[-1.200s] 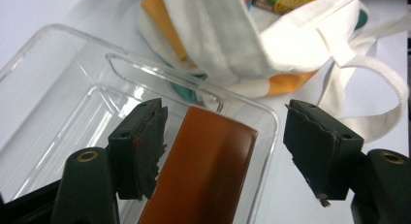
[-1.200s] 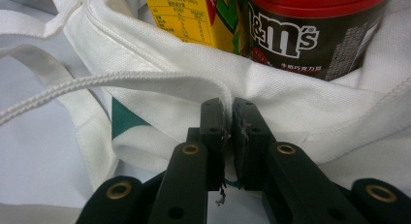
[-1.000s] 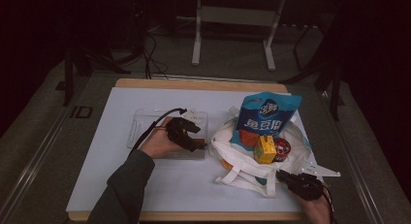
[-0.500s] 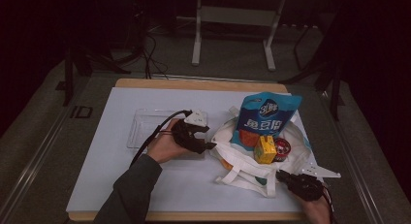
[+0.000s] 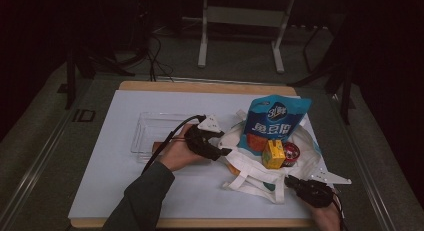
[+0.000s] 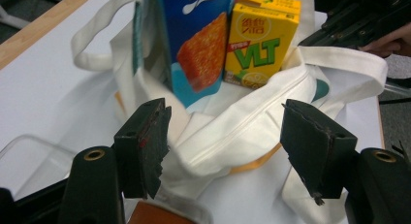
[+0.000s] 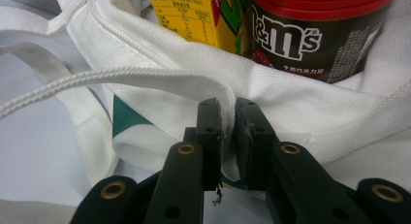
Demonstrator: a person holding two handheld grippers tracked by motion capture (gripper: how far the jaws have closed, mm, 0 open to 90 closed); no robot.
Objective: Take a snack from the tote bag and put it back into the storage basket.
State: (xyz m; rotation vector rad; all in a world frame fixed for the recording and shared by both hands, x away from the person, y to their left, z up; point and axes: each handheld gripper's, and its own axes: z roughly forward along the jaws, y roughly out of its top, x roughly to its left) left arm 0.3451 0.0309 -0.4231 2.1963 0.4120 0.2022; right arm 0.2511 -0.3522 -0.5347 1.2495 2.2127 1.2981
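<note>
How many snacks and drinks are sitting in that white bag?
3: a blue pouch at the back, a yellow drink carton in front, a red-lidded candy tub beside it. More may be hidden inside.

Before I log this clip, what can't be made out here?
- Tote bag interior: high view and left gripper view, cloth folds hide its floor.
- Blue snack pouch: left gripper view, top cut off by the frame.
- M&M's jar: right gripper view, lid cropped, base behind the bag rim.
- Clear tray: high view, partly behind the left tool.

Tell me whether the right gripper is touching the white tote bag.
Touching. In the right gripper view, the right gripper has its jaws nearly closed on a fold of the white tote bag, pinching the fabric.
</note>
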